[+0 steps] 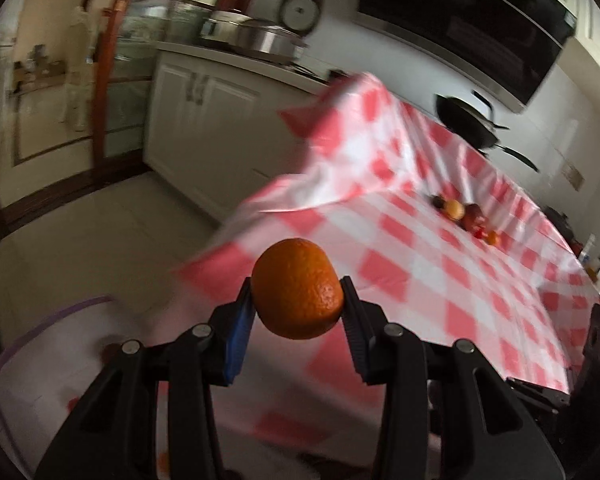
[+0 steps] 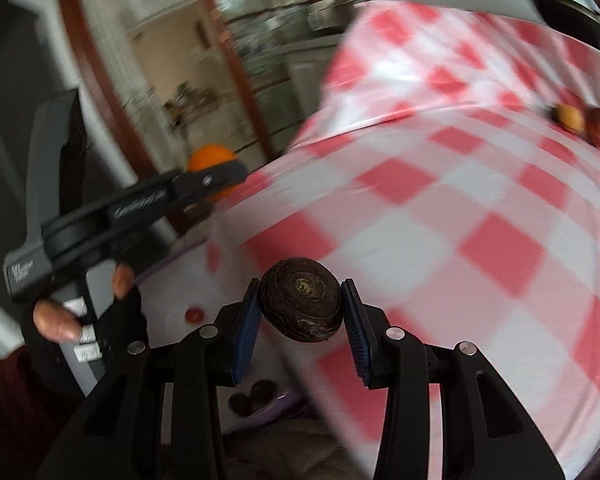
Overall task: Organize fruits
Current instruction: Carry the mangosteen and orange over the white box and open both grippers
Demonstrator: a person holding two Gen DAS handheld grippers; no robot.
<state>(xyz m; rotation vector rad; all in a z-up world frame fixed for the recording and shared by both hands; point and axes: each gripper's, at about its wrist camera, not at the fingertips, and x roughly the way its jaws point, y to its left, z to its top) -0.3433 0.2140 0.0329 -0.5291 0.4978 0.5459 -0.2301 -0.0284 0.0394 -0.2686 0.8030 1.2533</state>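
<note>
Fruit is clamped in both claws: an orange (image 1: pixel 298 290) by the left gripper (image 1: pixel 298 300), a dark fruit (image 2: pixel 300 306) by the right gripper (image 2: pixel 300 312). Below-left, nearer the left, a white bin (image 1: pixel 32 360) is seen.

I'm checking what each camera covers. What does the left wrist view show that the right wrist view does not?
Only the left wrist view shows the black pans at the far edge of the table and the steel pot on the counter.

Only the right wrist view shows the dark round fruit clamped in the right gripper, and the person's gloved hand holding the left gripper.

Both show the orange held by the left gripper, the checked tablecloth and the distant fruits.
</note>
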